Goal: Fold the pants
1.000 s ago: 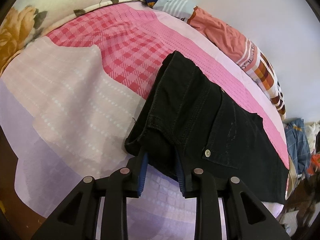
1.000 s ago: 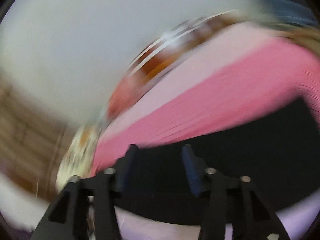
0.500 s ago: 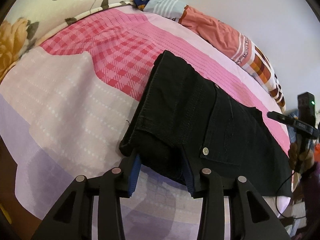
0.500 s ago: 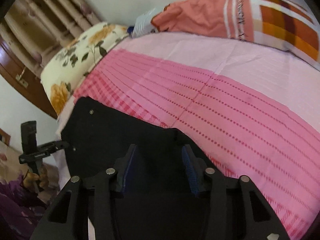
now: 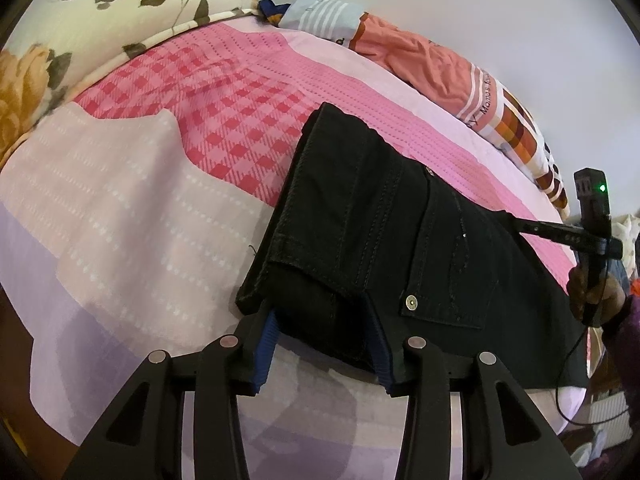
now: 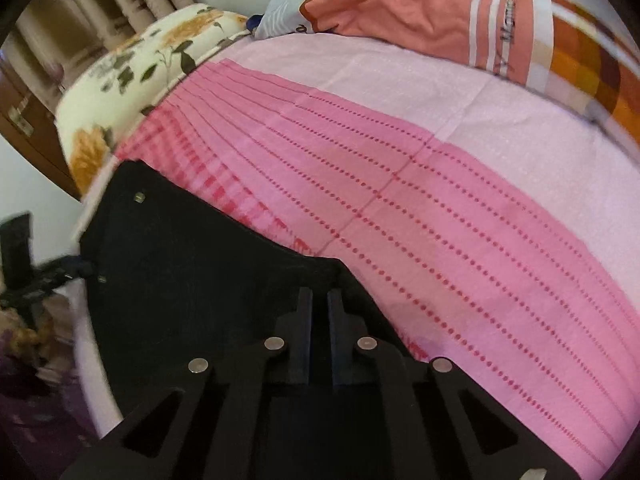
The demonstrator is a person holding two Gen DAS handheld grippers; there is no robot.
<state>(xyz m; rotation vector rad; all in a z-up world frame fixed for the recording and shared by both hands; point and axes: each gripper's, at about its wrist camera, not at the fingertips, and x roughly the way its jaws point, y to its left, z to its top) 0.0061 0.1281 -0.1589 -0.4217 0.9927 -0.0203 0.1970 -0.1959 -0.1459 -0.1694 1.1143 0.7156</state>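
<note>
A: Left side first. What's at the bed's point(image 5: 120, 208) left end?

B: Floral pillow point(image 5: 100, 20). Pink check and dotted sheet point(image 5: 248, 128) across the mattress. Pants point(image 5: 400, 248), black, lie flat along the near edge, waistband end nearest the left gripper point(image 5: 324, 344).

A: Left claw state?

B: Jaws partly apart and opening. Folded corner of the waistband sits between the blue pads point(image 5: 266, 340); whether they press on the cloth, I cannot tell.

A: Moving right?

B: Back pocket with a rivet point(image 5: 411, 303) is just right of that claw. Further along, in the left view, the right gripper point(image 5: 520, 226) meets the pants' far end, with a hand point(image 5: 596, 292) on its handle.

A: Right claw?

B: Right view: right gripper point(image 6: 319, 308) with fingers nearly together, only a thin slit between, tips down on black cloth. A pinch of pants appears caught there, though dark on dark hides the fold.

A: Back edge?

B: Orange patterned bedding point(image 6: 460, 16) lies along the wall.
</note>
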